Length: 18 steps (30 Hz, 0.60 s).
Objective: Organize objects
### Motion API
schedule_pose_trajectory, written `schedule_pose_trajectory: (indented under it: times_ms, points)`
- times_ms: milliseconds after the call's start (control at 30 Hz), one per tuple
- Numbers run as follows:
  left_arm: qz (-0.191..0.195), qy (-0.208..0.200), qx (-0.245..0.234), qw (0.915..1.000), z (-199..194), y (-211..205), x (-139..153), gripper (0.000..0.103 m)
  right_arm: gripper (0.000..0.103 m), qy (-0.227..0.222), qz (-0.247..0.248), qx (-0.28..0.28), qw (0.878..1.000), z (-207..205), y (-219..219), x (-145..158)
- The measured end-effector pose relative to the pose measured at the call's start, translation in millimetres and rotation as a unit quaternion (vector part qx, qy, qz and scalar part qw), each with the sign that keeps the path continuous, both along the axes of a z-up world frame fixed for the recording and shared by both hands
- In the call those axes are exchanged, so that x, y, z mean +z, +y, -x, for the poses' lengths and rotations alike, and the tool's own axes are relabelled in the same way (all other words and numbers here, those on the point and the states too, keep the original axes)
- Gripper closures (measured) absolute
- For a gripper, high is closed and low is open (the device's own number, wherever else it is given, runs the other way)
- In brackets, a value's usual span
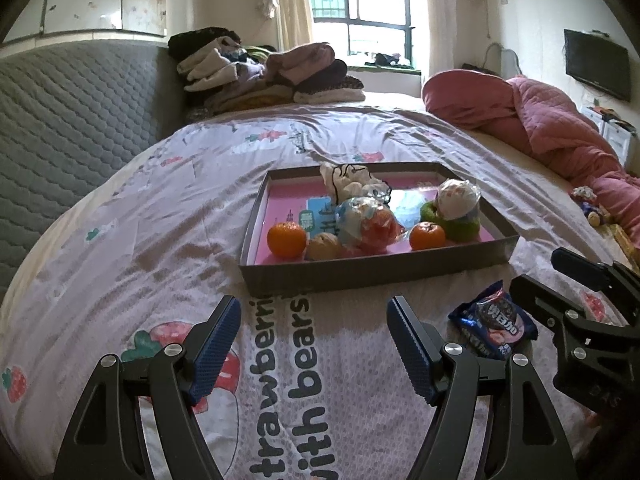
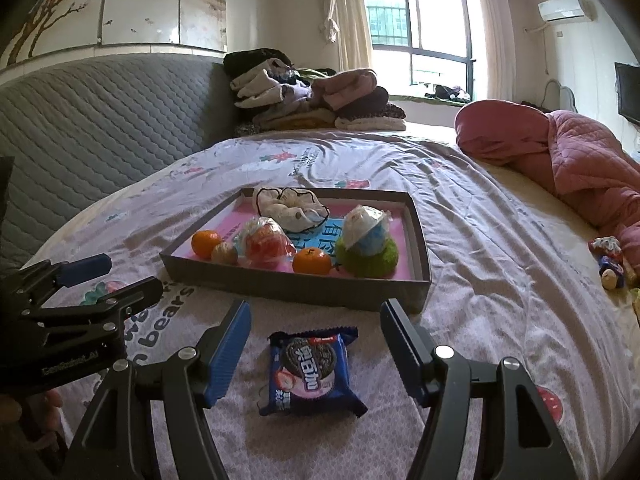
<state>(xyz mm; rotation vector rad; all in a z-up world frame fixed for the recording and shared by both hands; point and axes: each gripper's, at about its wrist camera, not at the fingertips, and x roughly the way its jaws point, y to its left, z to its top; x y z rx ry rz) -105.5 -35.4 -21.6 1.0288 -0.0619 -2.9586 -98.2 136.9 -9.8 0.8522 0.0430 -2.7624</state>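
Two claws are waiting over the bed, both wide open and holding nothing.

The right gripper is hanging over the cookie pack, not touching it. The tray is sitting at 12 o'clock from the pack, holding oranges. The left gripper is sitting at 9 o'clock.

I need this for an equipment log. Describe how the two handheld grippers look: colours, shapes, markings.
Both match. The left gripper and the right gripper have black angular metal frames with triangular cut-outs and round silver screws at the pivots. Each finger ends in a flat, rectangular blue pad with a ribbed, textured face. In the right wrist view, the left gripper's black body bears small white lettering, too blurred to read reliably. No cables or sleeves show.
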Motion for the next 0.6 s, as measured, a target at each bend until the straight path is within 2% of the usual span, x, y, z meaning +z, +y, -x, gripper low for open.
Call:
schedule_pose_trajectory:
  times_ms: [600]
  points:
    - [-0.002,-0.029,0.013,0.9995,3,-4,-20,0.027,0.036,-0.019,-0.010,-0.038,0.999,2,10,-25]
